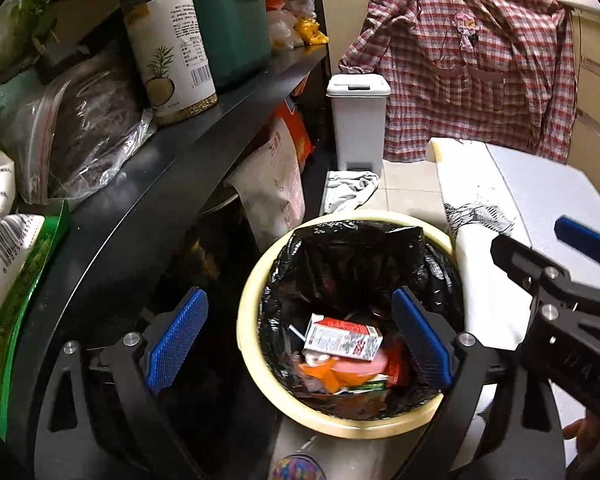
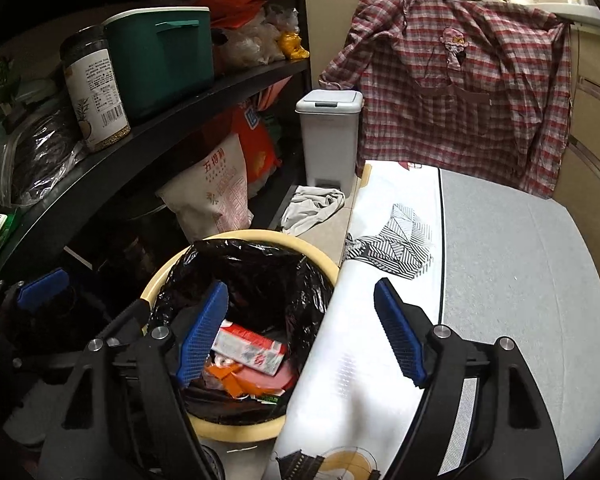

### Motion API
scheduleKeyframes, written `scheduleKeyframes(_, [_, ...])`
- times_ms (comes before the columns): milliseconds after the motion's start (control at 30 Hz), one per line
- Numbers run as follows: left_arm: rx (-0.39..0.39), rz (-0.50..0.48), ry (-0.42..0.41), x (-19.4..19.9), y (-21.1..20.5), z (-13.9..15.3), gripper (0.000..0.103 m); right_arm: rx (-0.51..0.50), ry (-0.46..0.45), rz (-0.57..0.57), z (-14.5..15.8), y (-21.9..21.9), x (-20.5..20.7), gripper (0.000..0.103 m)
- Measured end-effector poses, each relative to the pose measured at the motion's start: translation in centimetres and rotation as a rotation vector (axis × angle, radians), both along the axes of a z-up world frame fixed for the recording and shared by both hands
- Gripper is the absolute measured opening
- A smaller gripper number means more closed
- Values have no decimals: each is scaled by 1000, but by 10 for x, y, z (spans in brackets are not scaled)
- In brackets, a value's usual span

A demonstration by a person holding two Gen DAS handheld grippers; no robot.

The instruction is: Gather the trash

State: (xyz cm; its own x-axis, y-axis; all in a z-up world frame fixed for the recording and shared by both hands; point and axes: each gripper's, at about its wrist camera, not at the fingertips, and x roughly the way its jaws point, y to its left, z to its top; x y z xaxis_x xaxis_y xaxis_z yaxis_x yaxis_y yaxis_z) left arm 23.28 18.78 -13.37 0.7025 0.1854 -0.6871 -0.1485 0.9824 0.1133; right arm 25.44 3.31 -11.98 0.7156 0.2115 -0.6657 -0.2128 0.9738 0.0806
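Note:
A cream round bin (image 1: pixel 256 300) lined with a black bag (image 1: pixel 340 256) stands on the floor beside a black shelf. It also shows in the right wrist view (image 2: pixel 160 276). Inside lie a red and white carton (image 1: pixel 342 338), also seen in the right wrist view (image 2: pixel 248 350), and orange wrappers (image 1: pixel 332 376). My left gripper (image 1: pixel 300 344) is open and empty above the bin's near left rim. My right gripper (image 2: pixel 300 336) is open and empty, over the bin's right edge and the white table; it shows at the right of the left wrist view (image 1: pixel 540 256).
A black shelf (image 1: pixel 148 184) at the left holds a jar (image 1: pixel 168 40), a green tub (image 1: pixel 228 20) and bags. A small white pedal bin (image 1: pixel 358 120) and a rag (image 1: pixel 350 188) are behind. A plaid shirt (image 1: pixel 472 64) hangs at the back. A white-covered table (image 2: pixel 500 280) is at the right.

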Motion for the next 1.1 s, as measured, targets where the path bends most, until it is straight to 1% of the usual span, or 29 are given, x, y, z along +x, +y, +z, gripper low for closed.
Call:
scheduleKeyframes(133, [-12, -5, -6, -6, -2, 4, 91, 10, 3, -14, 5, -10, -6, 76])
scheduleKeyframes(300, [-28, -23, -20, -19, -7, 17, 91, 37, -25, -31, 24, -29, -22, 79])
scheduleKeyframes(400, [-26, -32, -44, -32, -10, 32, 91, 47, -52, -36, 39, -39, -36, 81])
scheduleKeyframes(600, [-31, -33, -123, -65, -25, 72, 94, 61, -122, -31, 71, -62, -70, 86])
scheduleKeyframes(733, [-39, -56, -177, -88, -44, 99, 95, 62, -180, -47, 94, -85, -100, 89])
scheduleKeyframes(800, [-38, -68, -199, -98, -56, 110, 95, 60, -209, -52, 106, -97, -115, 92])
scheduleKeyframes(833, [-37, -79, -215, -104, -64, 116, 95, 58, -217, -52, 110, -102, -121, 95])
scheduleKeyframes(867, [-41, -94, -230, -108, -71, 121, 95, 53, -228, -55, 115, -109, -128, 95])
scheduleKeyframes(933, [-55, -120, -264, -116, -86, 127, 95, 30, -256, -74, 123, -121, -142, 98])
scheduleKeyframes(1000, [-71, -140, -281, -121, -100, 130, 95, 8, -283, -95, 128, -130, -153, 98])
scheduleKeyframes(1100, [-99, -169, -316, -130, -120, 129, 95, -28, -339, -157, 131, -149, -170, 98])
